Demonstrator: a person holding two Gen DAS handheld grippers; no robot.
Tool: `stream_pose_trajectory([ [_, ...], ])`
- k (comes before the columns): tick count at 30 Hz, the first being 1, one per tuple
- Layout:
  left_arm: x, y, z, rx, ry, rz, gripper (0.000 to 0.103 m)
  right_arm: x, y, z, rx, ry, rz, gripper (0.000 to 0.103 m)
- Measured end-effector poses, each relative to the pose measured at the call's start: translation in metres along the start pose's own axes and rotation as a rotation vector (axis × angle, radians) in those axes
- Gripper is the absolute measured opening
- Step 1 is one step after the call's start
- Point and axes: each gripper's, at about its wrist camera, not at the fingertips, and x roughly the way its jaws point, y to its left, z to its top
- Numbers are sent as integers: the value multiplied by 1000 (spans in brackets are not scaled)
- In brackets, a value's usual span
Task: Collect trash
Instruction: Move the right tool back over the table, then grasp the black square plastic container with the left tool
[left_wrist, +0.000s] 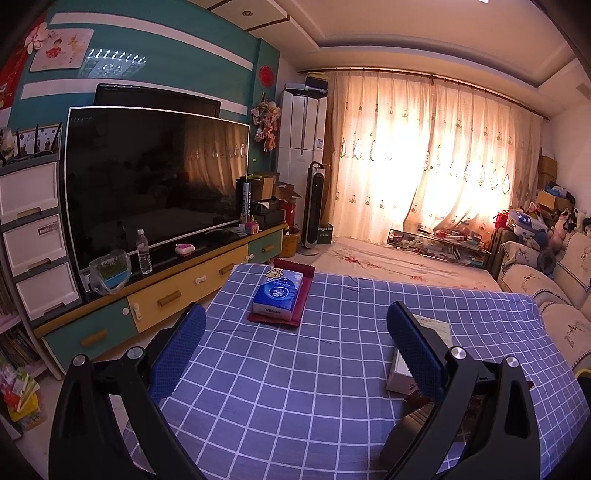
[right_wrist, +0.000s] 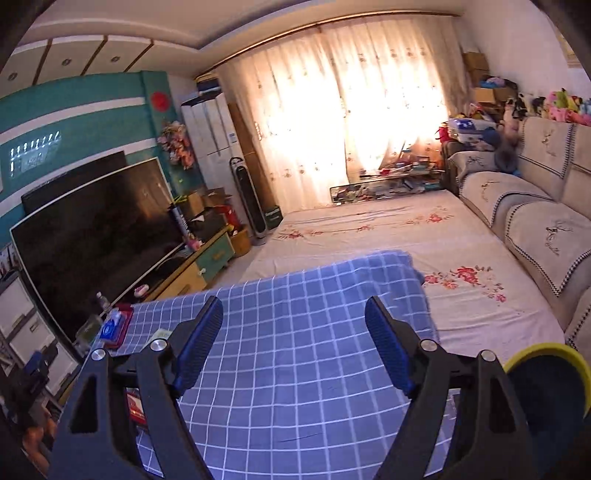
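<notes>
Two grippers are in my views, both with jaws spread wide and nothing between the blue pads. My left gripper (left_wrist: 295, 343) hangs over the checked tablecloth (left_wrist: 295, 387). Nearest to it, at the cloth's right edge, a white box (left_wrist: 399, 376) with a paper sheet (left_wrist: 436, 326) lies partly hidden behind the right finger; I cannot tell whether they touch. Farther on, near the far left corner, a blue tissue pack (left_wrist: 279, 295) sits on a red tray (left_wrist: 304, 295). My right gripper (right_wrist: 295, 343) hovers over bare cloth, a yellow-rimmed bin (right_wrist: 550, 380) just beside its right finger.
</notes>
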Motion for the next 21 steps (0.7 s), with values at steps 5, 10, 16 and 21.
stream_pose_trajectory([
  [5, -5, -4, 1, 1, -2, -65, 97, 17, -3, -7, -11, 61, -23, 76],
  [10, -27, -26, 3, 78, 39, -114, 97, 18, -3, -3, 1, 43, -23, 79],
  [16, -42, -61, -29, 229, 172, -133, 88, 13, -8, 2, 29, 16, 1, 81],
  [21, -17, -64, -44, 197, 319, -122, 71, 11, -9, 3, 35, 8, 9, 81],
])
